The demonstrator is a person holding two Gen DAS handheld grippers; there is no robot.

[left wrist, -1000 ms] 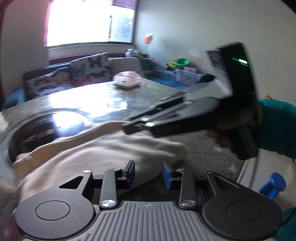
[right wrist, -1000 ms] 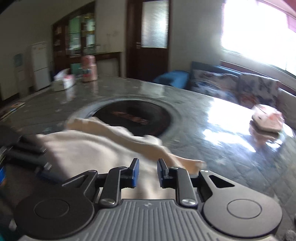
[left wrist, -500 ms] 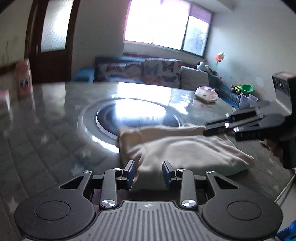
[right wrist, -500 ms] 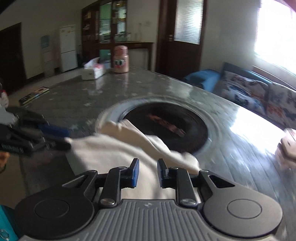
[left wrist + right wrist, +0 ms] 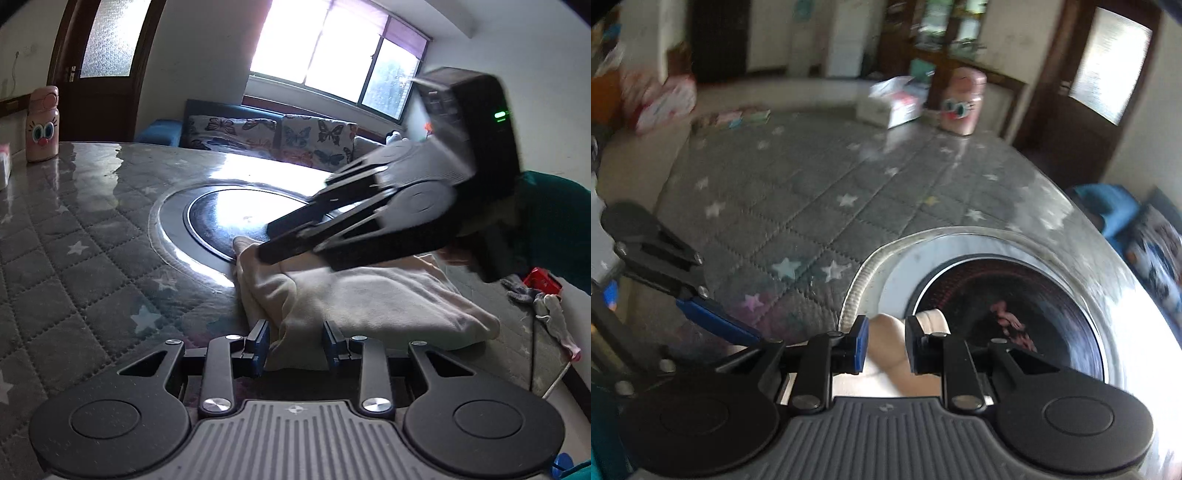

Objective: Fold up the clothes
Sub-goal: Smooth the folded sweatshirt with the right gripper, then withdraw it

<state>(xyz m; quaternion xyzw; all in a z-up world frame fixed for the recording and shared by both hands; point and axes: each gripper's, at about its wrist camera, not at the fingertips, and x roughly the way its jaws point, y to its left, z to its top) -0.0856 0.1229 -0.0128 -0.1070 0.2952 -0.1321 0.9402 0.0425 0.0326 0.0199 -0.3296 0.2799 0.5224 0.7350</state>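
The cream garment is seen lying bunched in layers on the tabletop, with both the left tongs and right tongs spread astride its edges, presumably for gripping.

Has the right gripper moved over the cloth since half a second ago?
Yes. In the left wrist view the right gripper has swung leftward over the cream garment, its tips now at the round inset.
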